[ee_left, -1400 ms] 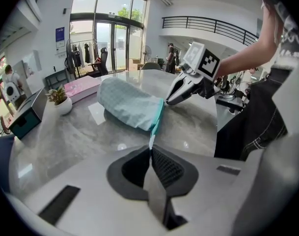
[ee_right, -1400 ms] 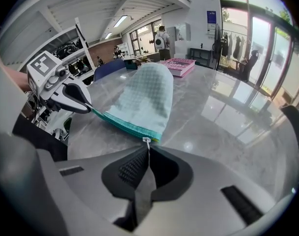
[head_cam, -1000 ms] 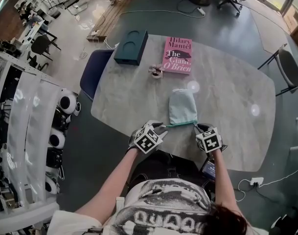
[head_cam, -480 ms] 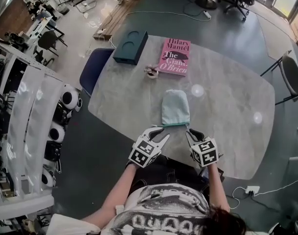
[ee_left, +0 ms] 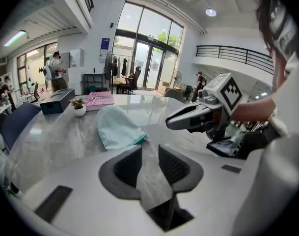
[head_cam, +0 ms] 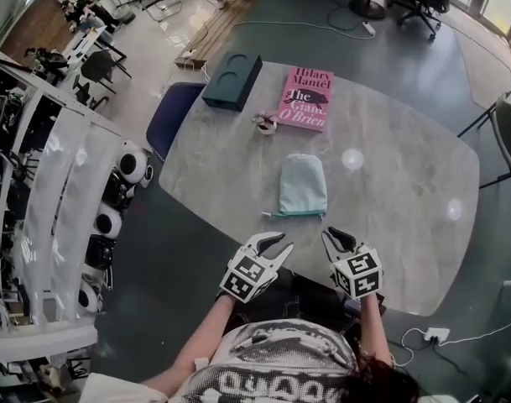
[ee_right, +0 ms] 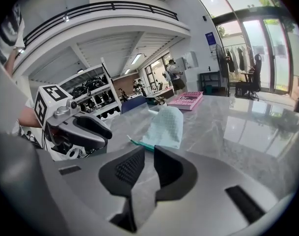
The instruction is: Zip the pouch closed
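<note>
The light teal pouch [head_cam: 303, 183] lies flat on the grey table [head_cam: 406, 225], with its darker zip edge [head_cam: 293, 214] towards me. Both grippers hover off the table's near edge, short of the pouch and not touching it. My left gripper [head_cam: 276, 243] points at the pouch [ee_left: 117, 127]; its jaws are closing with nothing between them, and bare table shows through the gap [ee_left: 149, 149]. My right gripper [head_cam: 335, 238] has a narrow gap [ee_right: 149, 151] and is also empty. The pouch [ee_right: 166, 124] lies just ahead of it.
At the table's far side lie a pink book [head_cam: 307, 97], a small potted plant [head_cam: 265, 124] and a dark teal box [head_cam: 231, 80]. A blue chair [head_cam: 173, 116] stands at the far left corner. White shelving [head_cam: 62, 191] runs along the left.
Both grippers have drawn back from the pouch's near corners towards my body and risen. The left jaws have narrowed. The pouch stays flat on the table.
</note>
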Demonstrator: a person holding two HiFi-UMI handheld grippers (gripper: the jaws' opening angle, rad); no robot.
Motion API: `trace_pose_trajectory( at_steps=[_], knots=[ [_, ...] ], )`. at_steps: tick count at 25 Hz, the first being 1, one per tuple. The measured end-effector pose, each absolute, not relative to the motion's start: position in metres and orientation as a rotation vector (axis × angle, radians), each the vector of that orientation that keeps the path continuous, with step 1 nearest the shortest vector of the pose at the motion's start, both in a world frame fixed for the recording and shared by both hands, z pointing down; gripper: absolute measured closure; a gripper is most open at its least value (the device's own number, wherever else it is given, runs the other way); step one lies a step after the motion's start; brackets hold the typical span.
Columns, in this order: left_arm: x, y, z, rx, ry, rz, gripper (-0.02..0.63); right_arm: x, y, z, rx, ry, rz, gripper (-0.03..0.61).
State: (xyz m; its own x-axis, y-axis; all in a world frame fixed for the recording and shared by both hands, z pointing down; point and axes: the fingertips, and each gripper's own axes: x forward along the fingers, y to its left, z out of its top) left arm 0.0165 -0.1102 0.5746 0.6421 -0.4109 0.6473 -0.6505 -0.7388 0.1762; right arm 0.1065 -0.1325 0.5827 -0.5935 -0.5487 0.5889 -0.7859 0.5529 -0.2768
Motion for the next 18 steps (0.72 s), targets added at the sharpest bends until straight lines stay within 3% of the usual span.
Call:
trace_pose_trajectory(
  at_steps=[12, 18],
  knots=[
    [-0.004, -0.091, 0.559, 2.561, -0.802, 0.813, 0.517, 0.078, -0.102, 0.557, 1.204, -2.399, 0.729, 0.519],
    [-0.020, -0.068, 0.542, 2.648, -0.765, 0.741, 0.569, 0.048, -0.069, 0.538, 1.248, -2.419, 0.684, 0.575]
  ],
)
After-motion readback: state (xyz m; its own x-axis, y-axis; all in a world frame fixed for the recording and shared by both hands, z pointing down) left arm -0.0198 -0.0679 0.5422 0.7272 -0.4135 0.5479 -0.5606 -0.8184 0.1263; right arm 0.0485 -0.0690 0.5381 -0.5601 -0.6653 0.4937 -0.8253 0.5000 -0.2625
